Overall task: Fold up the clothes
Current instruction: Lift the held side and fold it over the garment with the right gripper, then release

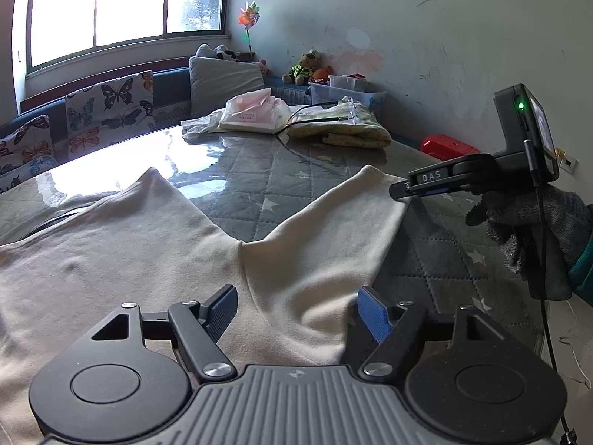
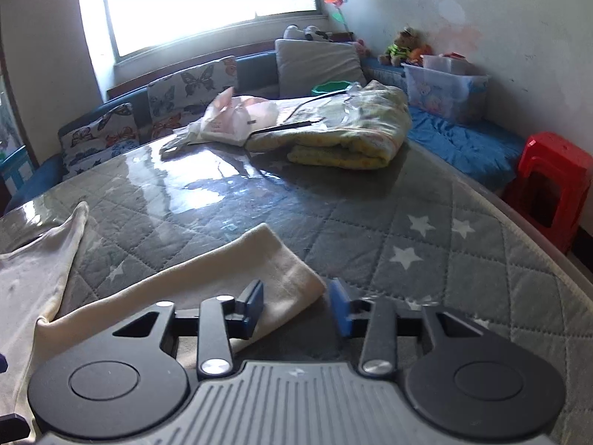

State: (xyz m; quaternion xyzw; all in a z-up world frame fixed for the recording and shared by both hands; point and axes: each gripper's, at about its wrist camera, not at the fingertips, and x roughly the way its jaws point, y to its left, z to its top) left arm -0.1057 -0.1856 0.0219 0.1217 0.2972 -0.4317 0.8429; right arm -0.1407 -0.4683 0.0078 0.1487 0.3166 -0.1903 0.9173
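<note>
left wrist view: a cream cotton long-sleeved garment (image 1: 148,259) is seen spread flat on a grey quilted table cover with white stars under clear plastic (image 1: 437,259). the left gripper (image 1: 296,311) is held with its jaws spread wide, nothing pinched; the garment's side edge below the armpit lies between and just beyond the blue pads. ahead and to the right of these tongs, the garment's right sleeve (image 1: 355,204) runs outward, and the right gripper (image 1: 398,189) is seen at its cuff, carried by a grey-gloved hand (image 1: 526,230). whether cloth is caught there cannot be told from this view.

right wrist view: the right gripper (image 2: 296,302) is shown with a moderate gap between its jaws, and no cloth is pressed. the sleeve cuff (image 2: 285,270) lies just ahead of and partly between the pads, nearer the left pad. a folded yellow-green quilt (image 2: 344,137) and a pink plastic bag (image 2: 237,115) rest well beyond the tongs.

the step in hand is judged to be grasping the sleeve for an inward fold. it would be done well if the cuff corner were centred between the pads, both layers were taken, and the table's slippery plastic were left ungripped.
</note>
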